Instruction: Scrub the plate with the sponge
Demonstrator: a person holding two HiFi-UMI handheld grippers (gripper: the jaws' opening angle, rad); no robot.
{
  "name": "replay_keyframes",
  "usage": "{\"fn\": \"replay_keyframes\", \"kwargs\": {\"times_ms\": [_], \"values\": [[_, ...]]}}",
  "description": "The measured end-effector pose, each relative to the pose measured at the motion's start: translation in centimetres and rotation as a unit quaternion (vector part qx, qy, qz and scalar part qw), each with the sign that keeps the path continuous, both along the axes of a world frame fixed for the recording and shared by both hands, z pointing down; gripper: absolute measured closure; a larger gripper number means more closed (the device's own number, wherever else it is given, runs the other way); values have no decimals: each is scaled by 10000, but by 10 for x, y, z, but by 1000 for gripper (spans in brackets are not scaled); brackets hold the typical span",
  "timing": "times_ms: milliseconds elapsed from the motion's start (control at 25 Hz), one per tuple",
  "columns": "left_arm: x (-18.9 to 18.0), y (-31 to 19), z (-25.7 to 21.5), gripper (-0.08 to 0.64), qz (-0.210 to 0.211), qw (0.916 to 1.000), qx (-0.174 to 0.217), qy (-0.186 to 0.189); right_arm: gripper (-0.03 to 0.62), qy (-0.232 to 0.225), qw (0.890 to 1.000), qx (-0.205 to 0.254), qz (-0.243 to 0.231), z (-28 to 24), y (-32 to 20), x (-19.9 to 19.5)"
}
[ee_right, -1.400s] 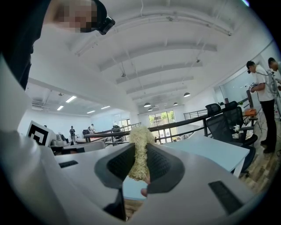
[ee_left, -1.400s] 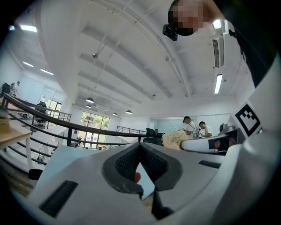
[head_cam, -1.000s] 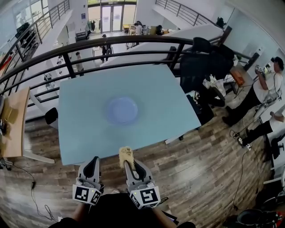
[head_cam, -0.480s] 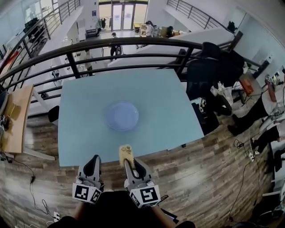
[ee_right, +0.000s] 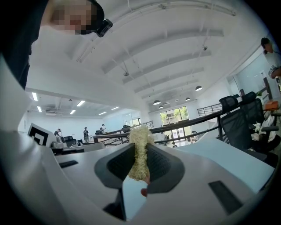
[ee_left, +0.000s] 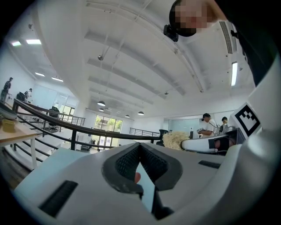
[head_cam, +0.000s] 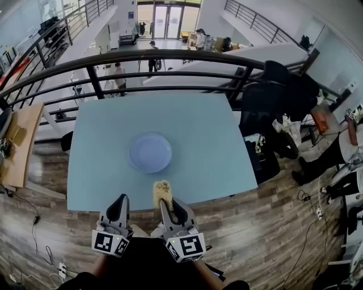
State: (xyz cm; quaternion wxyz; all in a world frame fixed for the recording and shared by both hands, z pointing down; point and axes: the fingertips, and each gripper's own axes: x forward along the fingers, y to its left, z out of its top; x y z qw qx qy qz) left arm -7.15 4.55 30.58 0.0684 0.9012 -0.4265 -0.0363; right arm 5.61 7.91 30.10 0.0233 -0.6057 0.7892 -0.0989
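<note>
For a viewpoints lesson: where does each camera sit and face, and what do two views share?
Head view: head-mounted, down on table and plate; left gripper, right gripper show.
Left gripper view: rides that gripper, along its shut empty jaws, toward ceiling.
Right gripper view: rides that gripper, along jaws shut on sponge.
Shared: sponge, head and right gripper views.

Bright, even daylight fills the head view, strongest from the tall glass doors far beyond the pale blue square table, whose matte top is evenly lit. Fisheye distortion bows the black metal railing behind the table and smears the corners. Both gripper views are ringed by black vignette. A white ceiling strip light glares high above the table, and the straw-coloured fibrous sponge nearest the lens looks slightly soft.
</note>
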Motion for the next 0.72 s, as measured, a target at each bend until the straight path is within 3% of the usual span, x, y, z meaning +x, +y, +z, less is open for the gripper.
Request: {"fn": "replay_keyframes", "kwargs": {"times_ms": [720], "values": [[22, -23, 18, 558, -153, 9994, -279, -155, 520, -127, 9997, -214, -90, 16, -24, 26]]}}
